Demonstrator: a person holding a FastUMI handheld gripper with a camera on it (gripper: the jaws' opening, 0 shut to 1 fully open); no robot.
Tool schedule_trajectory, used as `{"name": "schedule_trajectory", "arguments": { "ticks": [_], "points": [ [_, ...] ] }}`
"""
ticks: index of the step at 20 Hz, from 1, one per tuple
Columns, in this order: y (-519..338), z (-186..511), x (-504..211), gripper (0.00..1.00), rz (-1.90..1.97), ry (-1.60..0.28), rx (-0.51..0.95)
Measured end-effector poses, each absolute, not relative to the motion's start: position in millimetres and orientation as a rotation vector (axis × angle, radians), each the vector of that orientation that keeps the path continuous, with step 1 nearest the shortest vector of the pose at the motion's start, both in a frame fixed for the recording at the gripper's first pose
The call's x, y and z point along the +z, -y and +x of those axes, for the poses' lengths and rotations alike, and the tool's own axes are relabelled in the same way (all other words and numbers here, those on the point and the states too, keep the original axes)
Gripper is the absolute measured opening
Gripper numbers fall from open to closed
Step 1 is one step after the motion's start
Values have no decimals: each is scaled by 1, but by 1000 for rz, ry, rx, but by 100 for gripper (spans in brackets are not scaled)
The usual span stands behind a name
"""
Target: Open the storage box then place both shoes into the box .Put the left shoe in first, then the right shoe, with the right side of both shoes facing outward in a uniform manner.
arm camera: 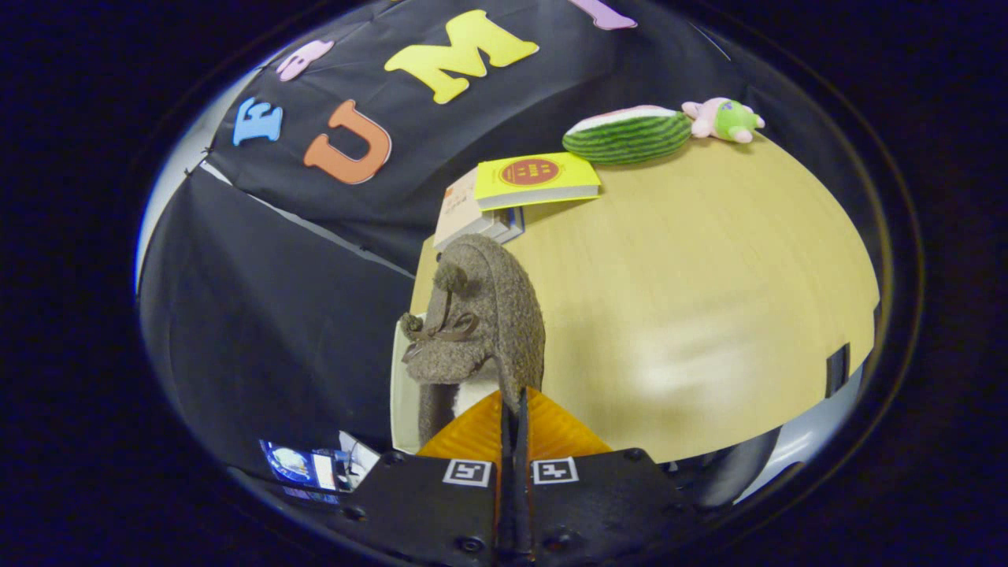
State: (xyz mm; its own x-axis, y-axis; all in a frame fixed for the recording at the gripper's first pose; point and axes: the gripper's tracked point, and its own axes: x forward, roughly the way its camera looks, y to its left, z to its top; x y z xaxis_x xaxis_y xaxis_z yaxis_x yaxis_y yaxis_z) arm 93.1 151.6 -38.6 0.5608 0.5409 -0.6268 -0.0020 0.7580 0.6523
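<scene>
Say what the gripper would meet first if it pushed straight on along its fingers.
The gripper is shut on the grey-brown felt shoe with pompom laces, so the shoe leads. Beyond it, probably the stack of books with a yellow cover on the wooden table; depth is unclear.

We see the tongs [513, 409] pinched on the shoe [480, 315], wide bare table [693, 299] beside it, books [520, 193] and plush toys [654, 130] crowding the far edge.

gripper [513, 413] tilted so the scene leans, its two fingers [480, 429] drawn nearly together, only a thin slit left between the tips, both pressing on the heel edge of the shoe [480, 315] held just ahead
</scene>
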Motion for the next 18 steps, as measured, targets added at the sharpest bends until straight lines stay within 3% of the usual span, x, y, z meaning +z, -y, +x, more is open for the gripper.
{"name": "schedule_trajectory", "arguments": {
  "ticks": [4,10,18],
  "points": [
    [-200,93,-22,6,718,-927,337],
    [-258,92,-53,6,713,-991,299],
    [-269,105,-93,6,708,-1032,224]
  ]
}}
